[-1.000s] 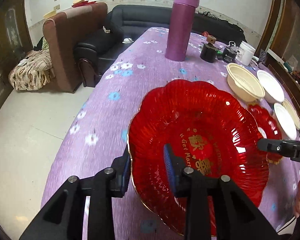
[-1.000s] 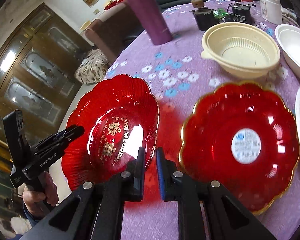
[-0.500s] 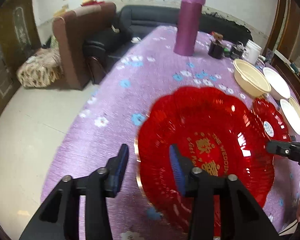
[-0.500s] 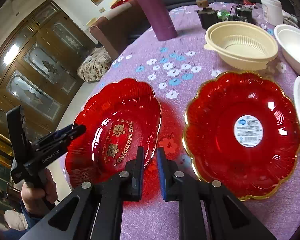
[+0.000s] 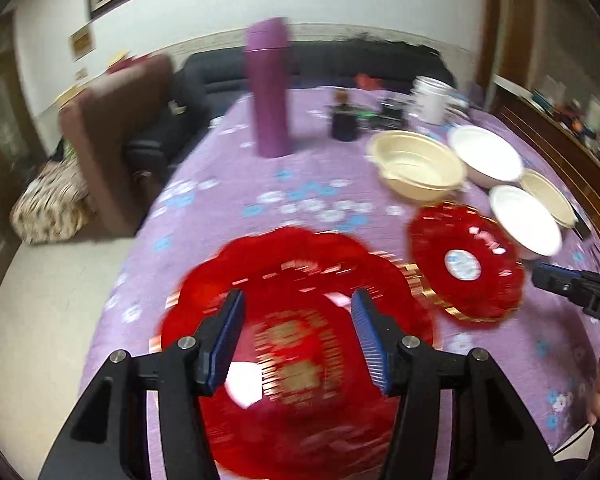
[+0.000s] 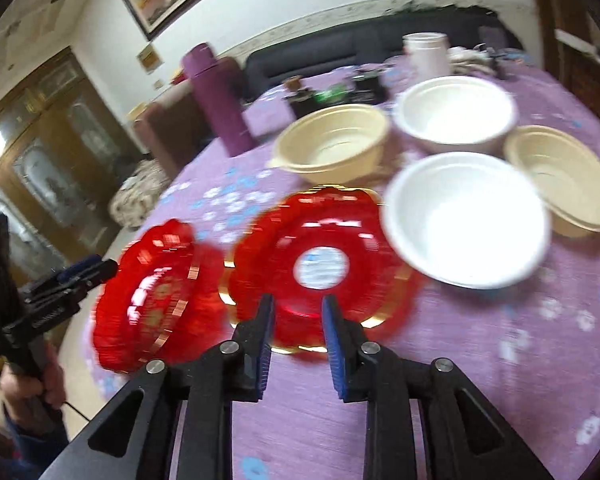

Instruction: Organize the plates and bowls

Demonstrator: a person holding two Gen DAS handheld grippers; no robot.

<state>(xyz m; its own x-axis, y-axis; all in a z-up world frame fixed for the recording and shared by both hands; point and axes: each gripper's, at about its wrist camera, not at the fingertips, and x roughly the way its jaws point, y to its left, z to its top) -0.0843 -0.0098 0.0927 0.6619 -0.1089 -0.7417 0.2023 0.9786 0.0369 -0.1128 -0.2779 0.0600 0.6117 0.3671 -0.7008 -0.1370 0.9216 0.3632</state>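
— So, which step is this?
— Both plates are down. The gold-lettered red plate (image 5: 296, 364) lies at the surface's near edge; the left gripper (image 5: 296, 338) has just been opening, jaws clear of it.
— And the right gripper (image 6: 298, 330)?
— Also just been opening, empty, before the labelled red plate (image 6: 320, 268). Likely stacking comes next.

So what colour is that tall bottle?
Purple. The bottle shows best in the left wrist view, standing upright on the flowered tablecloth.
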